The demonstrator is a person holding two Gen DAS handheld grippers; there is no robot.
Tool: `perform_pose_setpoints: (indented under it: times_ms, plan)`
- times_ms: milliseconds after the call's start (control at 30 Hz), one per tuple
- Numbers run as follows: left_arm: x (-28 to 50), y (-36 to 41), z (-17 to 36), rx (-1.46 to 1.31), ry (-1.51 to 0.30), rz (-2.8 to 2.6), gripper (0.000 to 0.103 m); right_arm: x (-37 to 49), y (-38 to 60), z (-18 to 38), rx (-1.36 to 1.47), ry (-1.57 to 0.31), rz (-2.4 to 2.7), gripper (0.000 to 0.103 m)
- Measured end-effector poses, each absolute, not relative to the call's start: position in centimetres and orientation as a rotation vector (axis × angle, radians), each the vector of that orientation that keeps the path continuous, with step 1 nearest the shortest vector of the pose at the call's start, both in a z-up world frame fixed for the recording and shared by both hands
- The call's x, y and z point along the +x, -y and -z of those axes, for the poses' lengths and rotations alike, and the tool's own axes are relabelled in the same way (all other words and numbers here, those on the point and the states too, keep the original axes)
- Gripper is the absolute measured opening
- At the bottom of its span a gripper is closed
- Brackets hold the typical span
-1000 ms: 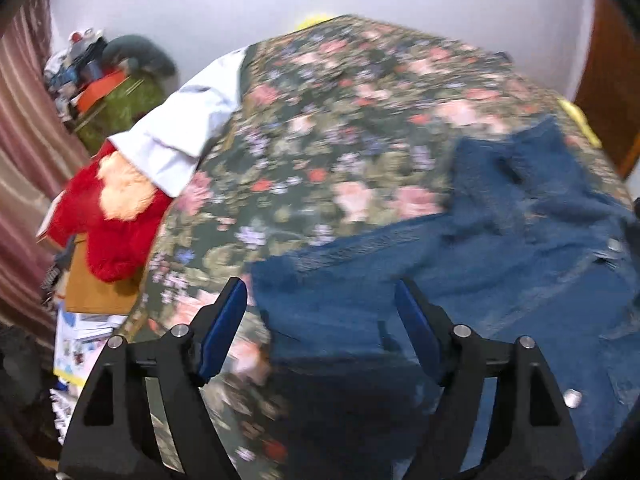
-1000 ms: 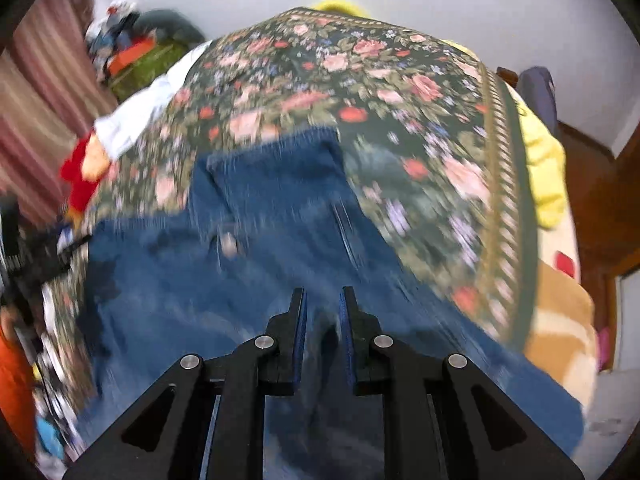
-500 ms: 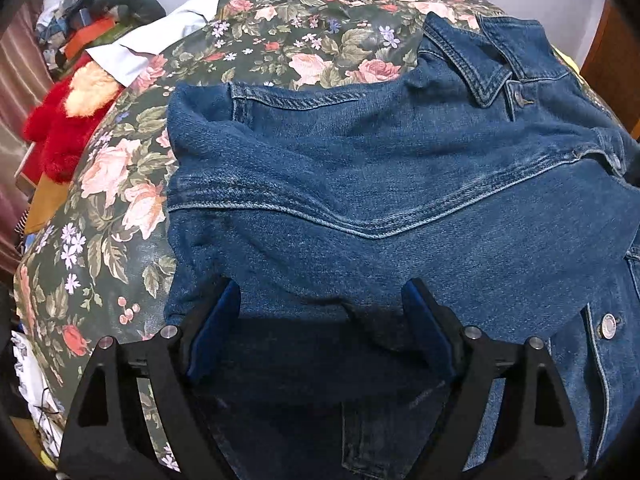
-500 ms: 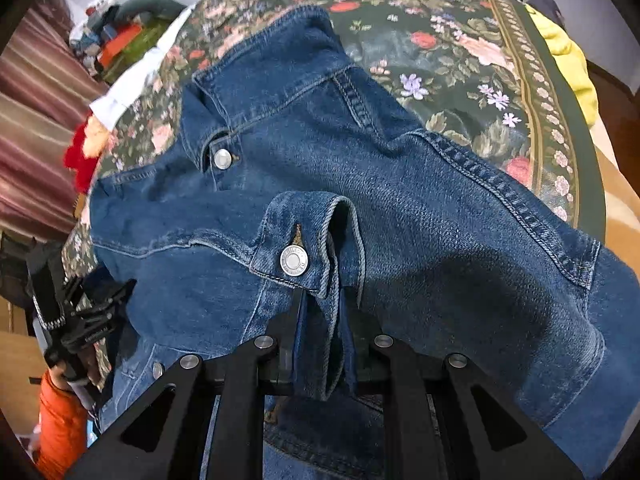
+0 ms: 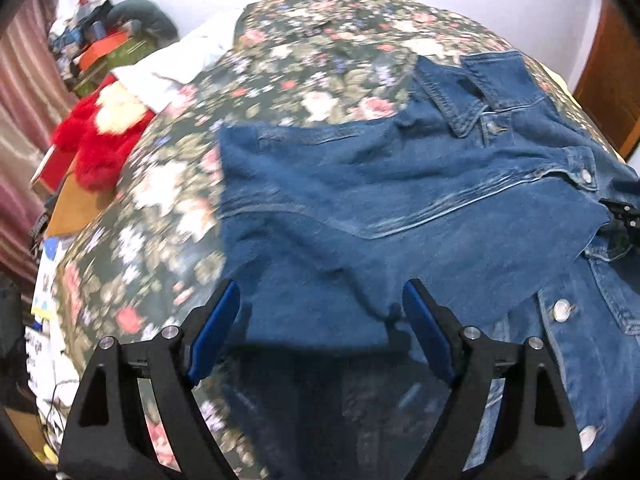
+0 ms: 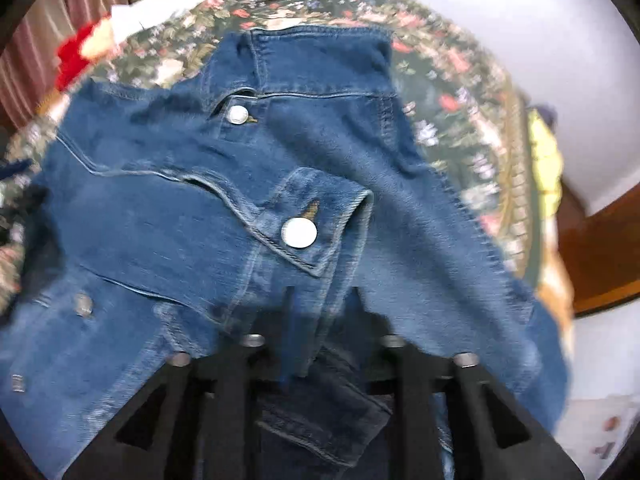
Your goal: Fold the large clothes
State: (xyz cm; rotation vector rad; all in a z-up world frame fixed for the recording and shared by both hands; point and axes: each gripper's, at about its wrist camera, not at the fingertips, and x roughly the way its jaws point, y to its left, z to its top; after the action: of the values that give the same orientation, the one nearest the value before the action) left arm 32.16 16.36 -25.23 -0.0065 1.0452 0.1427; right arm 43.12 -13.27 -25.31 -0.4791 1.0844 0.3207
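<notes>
A blue denim jacket (image 5: 380, 208) lies spread on the flowered bedspread (image 5: 280, 72), collar toward the far end. My left gripper (image 5: 320, 320) stands open just above the jacket's near left part, with denim lying between its wide-set blue pads (image 5: 212, 328). My right gripper (image 6: 322, 304) is low over the jacket (image 6: 168, 216). Its jaws are opening, and the buttoned sleeve cuff (image 6: 316, 220) still hangs between them, hiding the fingertips. A black piece of the right gripper (image 5: 624, 216) shows at the left wrist view's right edge.
A red plush toy (image 5: 100, 148) and a white cloth (image 5: 172, 68) lie at the bed's left side, with stacked boxes (image 5: 112, 48) and a striped curtain (image 5: 24, 100) behind. A yellow cloth (image 6: 544, 172) and a wooden door (image 5: 612, 88) are on the right.
My right gripper, shut on the cuff before, has parted its jaws. Both grippers have come down closer to the jacket, and the sleeve now lies across the jacket's front.
</notes>
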Motion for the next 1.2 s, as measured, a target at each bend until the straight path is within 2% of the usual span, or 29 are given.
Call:
perform_pose_setpoints:
  times_ms: [67,367,533,633,700,767,1033,1133,1200]
  plan:
    - [30.9,-17.8,25.6,-0.031,-1.063,-0.161,0.084,43.1,13.6,25.1,-0.529,-1.041,-0.237,0.074]
    - [28.1,-21.0,30.0,-0.051,-1.177,-0.207,0.084,44.5,18.4,22.8,-0.025,-1.143,-0.406,0.074]
    - [28.6,-20.7,30.0,-0.044,-1.147,-0.203,0.085,47.4,15.8,25.0,-0.037,-1.17,-0.388,0.073]
    - [29.2,-20.5,29.7,-0.051,-1.131,-0.188,0.085,49.3,14.5,26.3,-0.041,-1.166,-0.369,0.066]
    - [29.6,-20.5,29.9,-0.028,-1.125,-0.194,0.085,50.2,13.6,26.5,-0.028,-1.142,-0.364,0.043]
    - [29.9,-20.2,30.4,0.013,-1.126,-0.218,0.085,50.8,12.9,26.7,-0.03,-1.139,-0.378,0.031]
    - [29.7,-19.7,31.2,0.1,-1.1,-0.264,0.087,47.1,13.1,21.3,-0.152,-0.915,-0.323,0.026]
    - [29.7,-19.7,31.3,0.101,-1.098,-0.267,0.088,47.1,13.9,21.7,-0.203,-0.93,-0.266,0.027]
    - [29.6,-19.5,31.2,0.111,-1.106,-0.274,0.088,47.7,14.8,23.4,-0.201,-1.008,-0.245,0.027]
